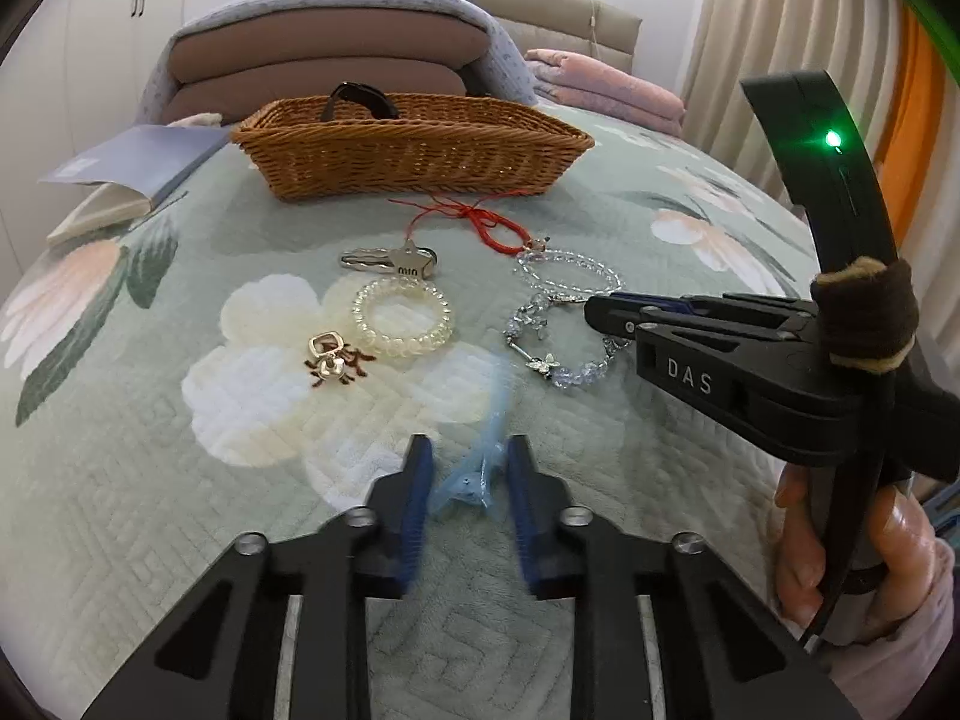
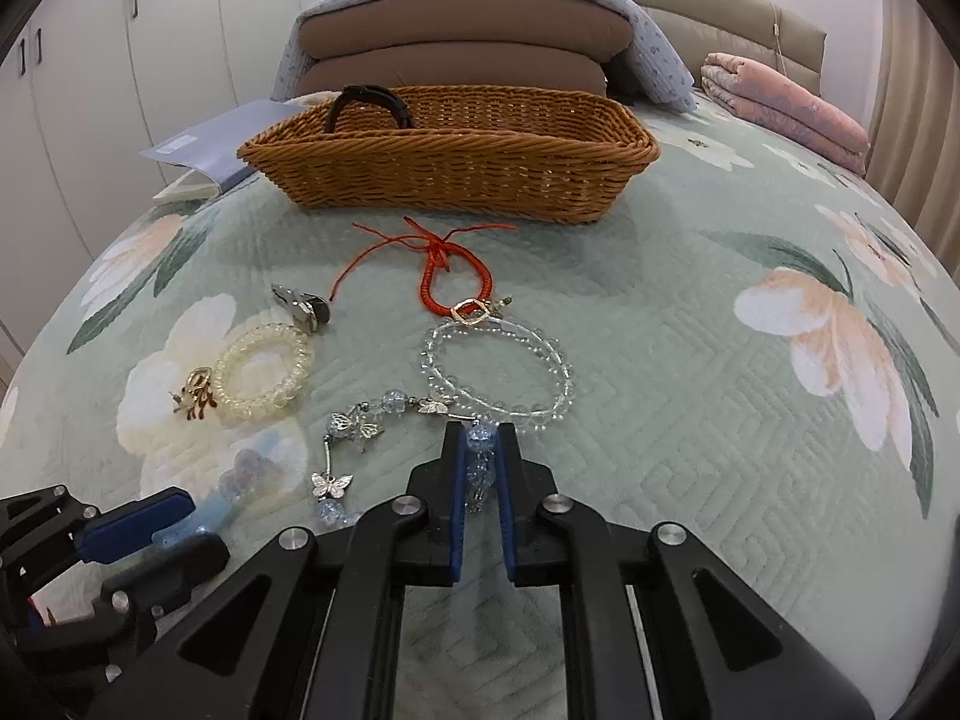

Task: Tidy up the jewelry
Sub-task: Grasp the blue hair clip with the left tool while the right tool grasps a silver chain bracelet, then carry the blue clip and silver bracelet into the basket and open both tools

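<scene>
Jewelry lies on a floral bedspread in front of a wicker basket (image 1: 414, 147) (image 2: 447, 159). My left gripper (image 1: 469, 468) is open around a light blue hair clip (image 1: 474, 474), whose image is blurred. My right gripper (image 2: 480, 450) is shut on the blue-bead butterfly bracelet (image 2: 480, 438) (image 1: 543, 339). Nearby lie a clear bead bracelet (image 2: 498, 369), a red cord bracelet (image 2: 456, 282), a clear coil hair tie (image 1: 402, 315), a silver hair clip (image 1: 390, 261) and a gold brooch (image 1: 330, 357). A black item (image 2: 369, 99) rests in the basket.
A booklet (image 1: 126, 165) lies left of the basket. Stacked cushions (image 2: 462, 48) under a blue cover and a folded pink blanket (image 2: 786, 105) sit behind. Curtains hang at the right.
</scene>
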A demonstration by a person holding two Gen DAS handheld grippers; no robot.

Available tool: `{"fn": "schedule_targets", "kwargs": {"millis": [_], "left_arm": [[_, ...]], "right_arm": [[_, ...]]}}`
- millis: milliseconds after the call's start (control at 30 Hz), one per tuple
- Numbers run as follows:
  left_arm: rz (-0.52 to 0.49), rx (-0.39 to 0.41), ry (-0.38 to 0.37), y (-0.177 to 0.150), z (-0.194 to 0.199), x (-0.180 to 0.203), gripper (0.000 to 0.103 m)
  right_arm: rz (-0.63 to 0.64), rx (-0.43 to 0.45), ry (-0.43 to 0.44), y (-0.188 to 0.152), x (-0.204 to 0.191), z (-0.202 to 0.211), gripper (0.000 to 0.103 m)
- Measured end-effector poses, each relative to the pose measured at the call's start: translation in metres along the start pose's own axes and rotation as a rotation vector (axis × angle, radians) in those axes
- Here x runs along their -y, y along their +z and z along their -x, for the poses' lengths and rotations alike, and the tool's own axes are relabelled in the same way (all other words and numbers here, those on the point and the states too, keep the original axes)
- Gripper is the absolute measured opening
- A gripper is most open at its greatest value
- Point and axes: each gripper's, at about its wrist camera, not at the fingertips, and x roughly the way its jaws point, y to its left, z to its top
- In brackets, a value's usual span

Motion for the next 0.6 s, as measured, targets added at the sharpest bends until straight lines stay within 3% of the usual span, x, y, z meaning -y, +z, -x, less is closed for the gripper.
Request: {"fn": "schedule_targets", "kwargs": {"millis": [200,367,600], "left_arm": [[0.026,0.025,-0.035,-0.003,0.005,-0.007,0.022],[0.035,0.033,-0.042,-0.004,0.005,-0.007,0.022],[0.069,0.065,-0.097,-0.003,0.013,-0.013,0.022]], "right_arm": [[-0.036,0.114,0.119,-0.004,0.010,0.029,0.012],[-0.095,0.120,0.185,-0.005,0.022,0.032,0.012],[-0.166,0.193,0.316,-0.007,0.032,0.058,0.012]]}}
